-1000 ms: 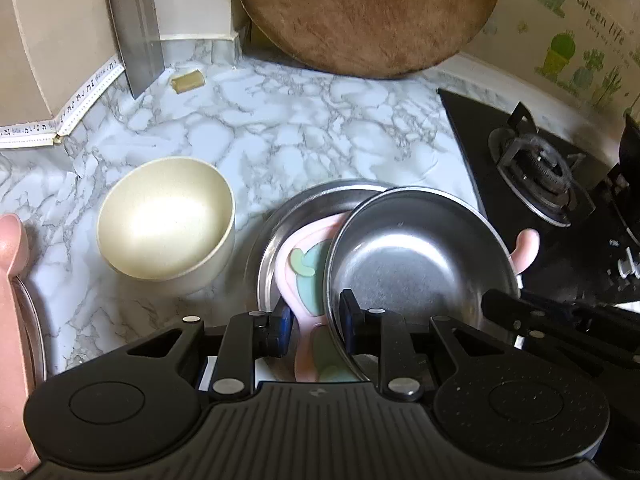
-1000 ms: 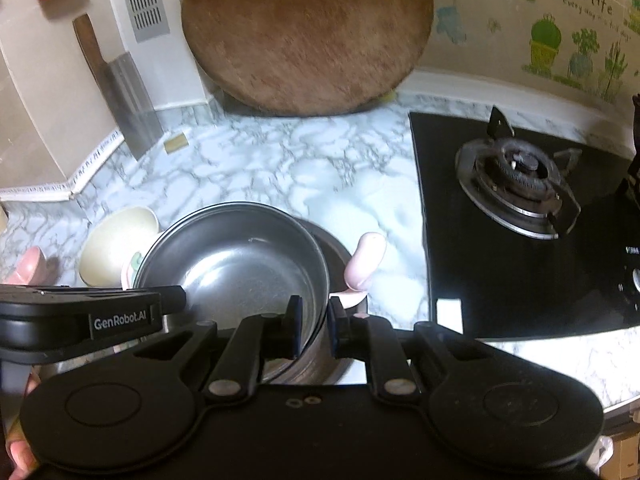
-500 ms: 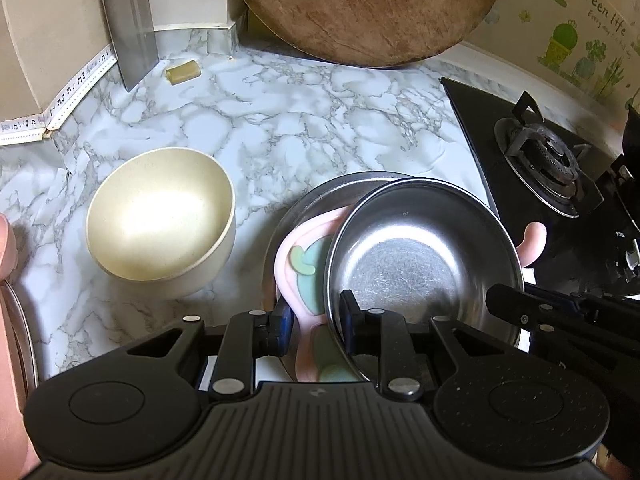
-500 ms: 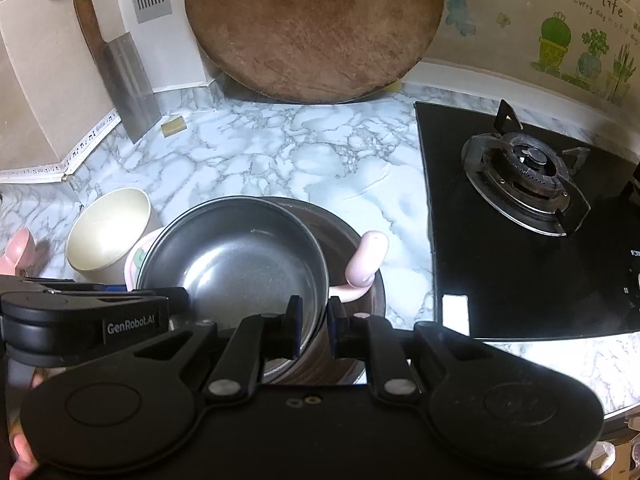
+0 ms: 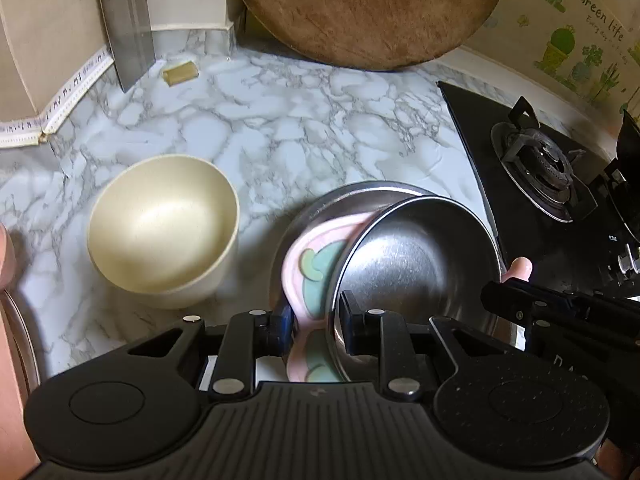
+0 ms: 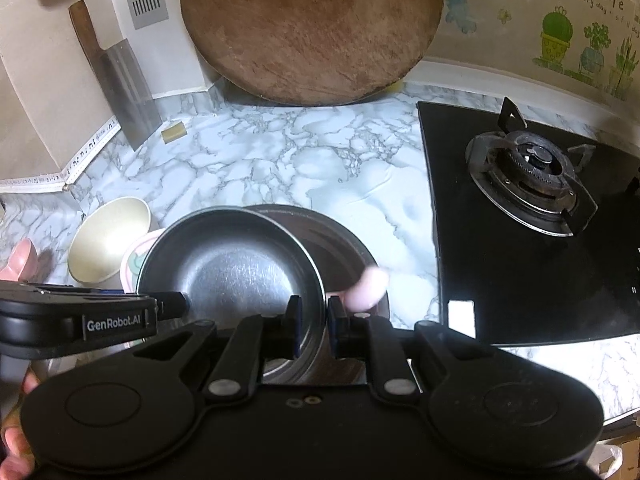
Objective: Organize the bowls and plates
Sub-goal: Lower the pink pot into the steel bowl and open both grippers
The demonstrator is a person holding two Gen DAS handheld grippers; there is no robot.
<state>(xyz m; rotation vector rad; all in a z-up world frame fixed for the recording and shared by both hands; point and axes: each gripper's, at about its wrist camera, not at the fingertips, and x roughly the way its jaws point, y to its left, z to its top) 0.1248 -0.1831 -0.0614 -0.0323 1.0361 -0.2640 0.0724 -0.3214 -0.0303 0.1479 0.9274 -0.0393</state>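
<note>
Left wrist view: the left tongs (image 5: pixel 314 330) are nearly closed on the stacked rims of a pink plate (image 5: pixel 298 280) and steel bowl (image 5: pixel 416 264), probably to steady the stack inside a larger steel dish (image 5: pixel 316 208). A cream bowl (image 5: pixel 162 226) sits beside it on the bench (image 5: pixel 280 128).

Right wrist view: the right tongs (image 6: pixel 312 326) are clamped on the steel bowl's rim, apparently for nesting. The stove (image 6: pixel 532 176) lies close alongside.

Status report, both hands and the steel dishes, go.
Left gripper clamped on pink plate and big steel dish. Right gripper clamped on small steel dish rim, tilted over the stack. Cream bowl beside, clear.
</note>
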